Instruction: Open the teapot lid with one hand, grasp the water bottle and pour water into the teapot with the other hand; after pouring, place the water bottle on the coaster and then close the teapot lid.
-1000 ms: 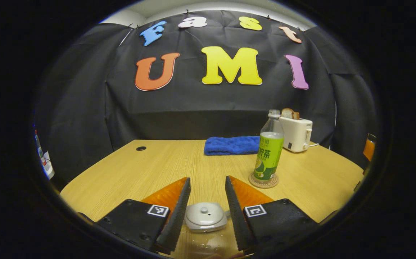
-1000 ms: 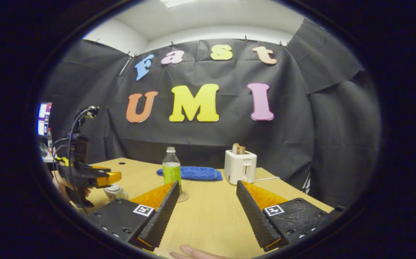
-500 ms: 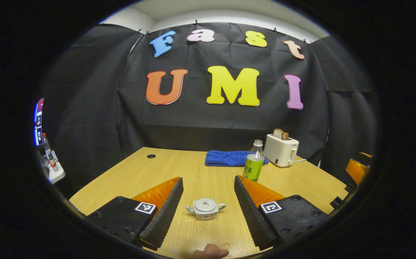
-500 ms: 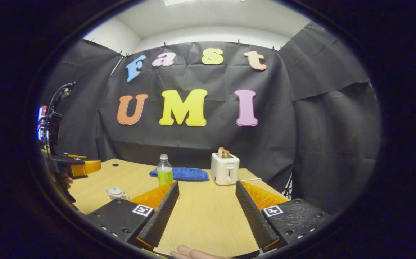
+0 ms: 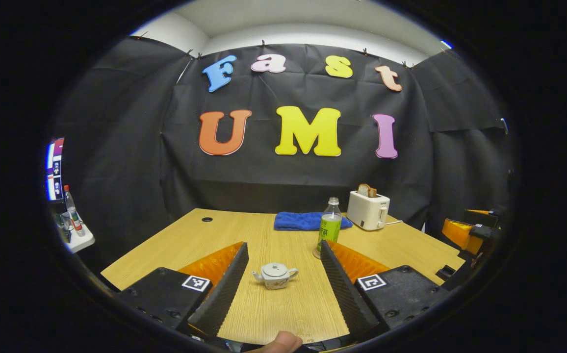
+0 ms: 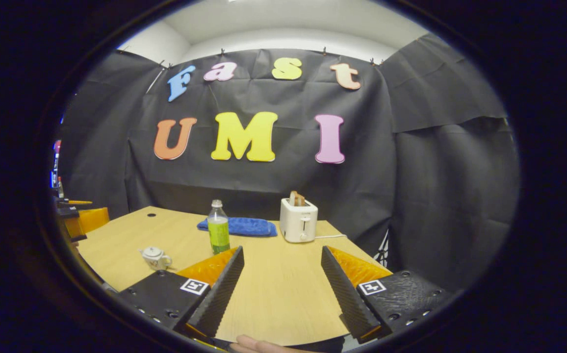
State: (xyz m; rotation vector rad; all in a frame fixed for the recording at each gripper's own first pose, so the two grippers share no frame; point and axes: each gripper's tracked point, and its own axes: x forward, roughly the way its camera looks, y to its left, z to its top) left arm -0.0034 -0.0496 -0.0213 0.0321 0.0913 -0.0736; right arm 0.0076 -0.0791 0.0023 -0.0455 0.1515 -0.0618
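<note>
In the left gripper view the left gripper (image 5: pixel 283 252) is held level above the near table (image 5: pixel 180 240) edge, fingers spread wide, nothing between them. The lidded teapot (image 5: pixel 274 275) sits at 12 o'clock ahead, the water bottle (image 5: pixel 330 227) at 1 o'clock. The right gripper (image 6: pixel 282 257) is likewise level, fingers apart, with teapot and bottle at 10 and 11 o'clock

Bare table (image 6: pixel 283 294) ahead; toaster (image 6: pixel 298 221), towel (image 6: pixel 238 226) rearward.

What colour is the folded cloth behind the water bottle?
Blue. The cloth lies on the table behind the water bottle; clearest in the left gripper view.
</note>
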